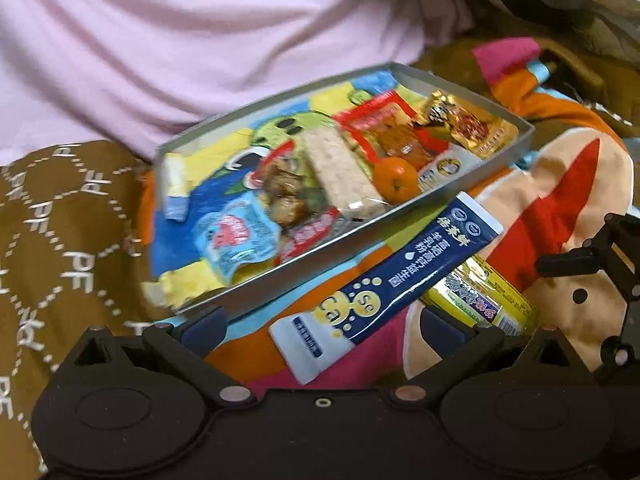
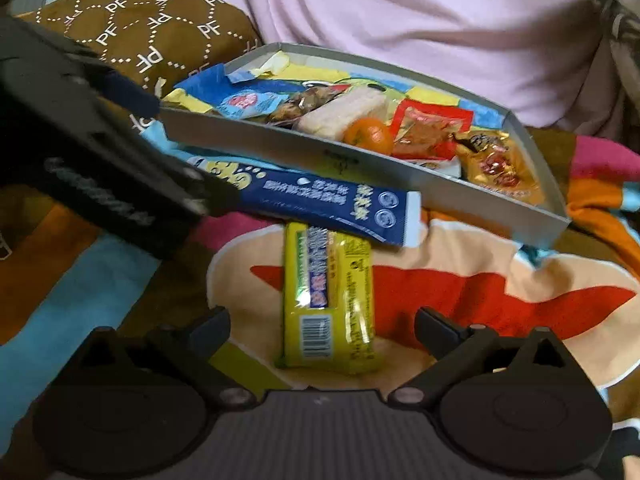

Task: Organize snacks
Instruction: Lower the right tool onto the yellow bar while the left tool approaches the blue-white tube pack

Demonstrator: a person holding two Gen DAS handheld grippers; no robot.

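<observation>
A shallow grey box [image 1: 404, 208] [image 2: 280, 148] holds several snacks, among them a pale cereal bar [image 1: 340, 168], a small orange [image 1: 396, 180] [image 2: 368, 132] and red and gold packets. A long blue sachet [image 1: 400, 280] [image 2: 320, 204] lies on the colourful blanket beside the box. A yellow snack bar [image 1: 480, 300] [image 2: 328, 296] lies partly under the sachet's end. My left gripper [image 1: 324, 332] is open, with the sachet's white end between its fingers. My right gripper [image 2: 322, 328] is open around the near end of the yellow bar.
The box and snacks rest on a cartoon-print blanket [image 2: 500, 280]. A person in a pink shirt [image 1: 200, 40] sits just behind the box. A brown patterned cushion [image 2: 140, 32] lies at the left. The left gripper's body [image 2: 80, 152] fills the right wrist view's left side.
</observation>
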